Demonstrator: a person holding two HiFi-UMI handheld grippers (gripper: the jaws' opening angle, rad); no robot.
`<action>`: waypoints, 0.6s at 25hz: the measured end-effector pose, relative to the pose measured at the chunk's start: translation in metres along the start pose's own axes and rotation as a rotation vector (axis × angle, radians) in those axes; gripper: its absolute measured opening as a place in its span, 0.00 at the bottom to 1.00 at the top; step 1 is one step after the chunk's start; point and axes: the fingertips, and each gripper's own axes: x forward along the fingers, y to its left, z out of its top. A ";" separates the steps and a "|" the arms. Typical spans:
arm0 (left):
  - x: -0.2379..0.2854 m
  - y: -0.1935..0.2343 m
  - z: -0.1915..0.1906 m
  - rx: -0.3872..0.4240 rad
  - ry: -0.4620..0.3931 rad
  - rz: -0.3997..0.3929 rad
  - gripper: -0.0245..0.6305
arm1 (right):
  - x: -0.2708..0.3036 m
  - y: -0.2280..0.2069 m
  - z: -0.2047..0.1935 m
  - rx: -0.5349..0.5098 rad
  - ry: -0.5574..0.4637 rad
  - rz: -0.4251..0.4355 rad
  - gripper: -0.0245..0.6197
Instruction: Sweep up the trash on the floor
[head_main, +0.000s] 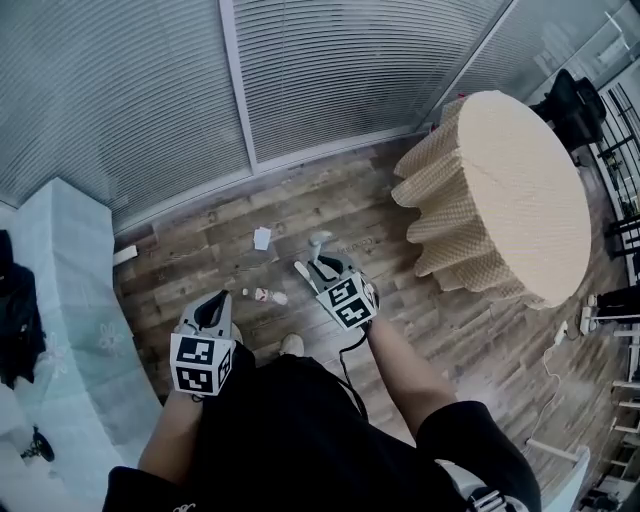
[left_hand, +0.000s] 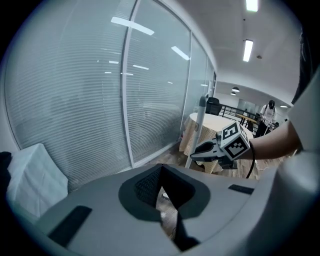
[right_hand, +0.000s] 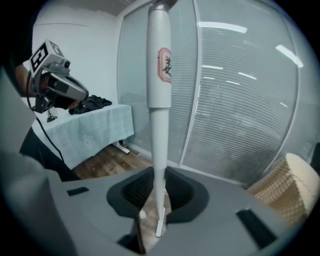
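My right gripper (head_main: 322, 272) (right_hand: 157, 200) is shut on a white broom handle (right_hand: 159, 100), which stands upright between its pads with a red label near the top. In the head view the handle (head_main: 304, 271) looks short because I see it from above. My left gripper (head_main: 213, 310) (left_hand: 162, 195) is lower left of it, jaws together with nothing between them. Trash lies on the wooden floor ahead: a white scrap of paper (head_main: 262, 238) and a small bottle-like piece (head_main: 268, 296). In the left gripper view the right gripper (left_hand: 200, 150) holds the pole (left_hand: 200, 125).
A round table with a beige pleated cloth (head_main: 510, 190) stands to the right. A table with a light-blue cover (head_main: 60, 290) is at the left, with dark cloth on it. A glass wall with blinds (head_main: 300, 70) runs along the far side. A power strip (head_main: 588, 315) lies at the right.
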 end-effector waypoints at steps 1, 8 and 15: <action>0.002 0.003 0.002 0.003 -0.001 -0.005 0.03 | 0.002 -0.005 0.008 0.021 -0.012 -0.022 0.17; 0.029 0.049 0.011 -0.001 0.005 -0.054 0.03 | 0.042 -0.020 0.070 0.157 -0.097 -0.123 0.17; 0.081 0.139 0.026 0.070 0.016 -0.192 0.03 | 0.127 -0.037 0.141 0.307 -0.101 -0.258 0.17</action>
